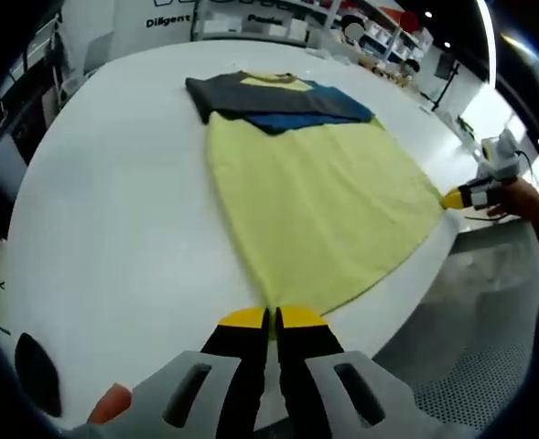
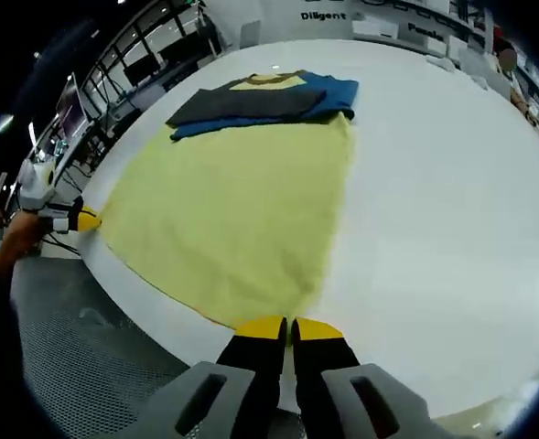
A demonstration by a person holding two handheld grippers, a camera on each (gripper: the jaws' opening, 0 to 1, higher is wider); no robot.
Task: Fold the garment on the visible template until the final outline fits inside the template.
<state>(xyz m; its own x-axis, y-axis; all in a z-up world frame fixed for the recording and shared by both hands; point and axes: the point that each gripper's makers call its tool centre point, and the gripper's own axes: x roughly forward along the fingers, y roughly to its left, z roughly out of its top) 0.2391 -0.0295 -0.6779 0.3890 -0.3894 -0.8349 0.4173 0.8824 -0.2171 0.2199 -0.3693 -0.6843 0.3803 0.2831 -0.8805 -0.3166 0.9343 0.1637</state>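
Both yellow-tipped grippers, left [image 1: 271, 317] and right [image 2: 288, 327], clench the hem corners of the yellow, grey-and-blue-sleeved T-shirt [image 1: 315, 192] at the white table's [image 1: 113, 210] near edge.

"Diligent" — back wall [image 2: 278, 11] lettering

Two low views from opposite hem corners

Each camera looked along its hand-held gripper, close over the desk [image 1: 113, 229], toward the garment [image 1: 315, 201] collar; both shared the garment and far shelving.
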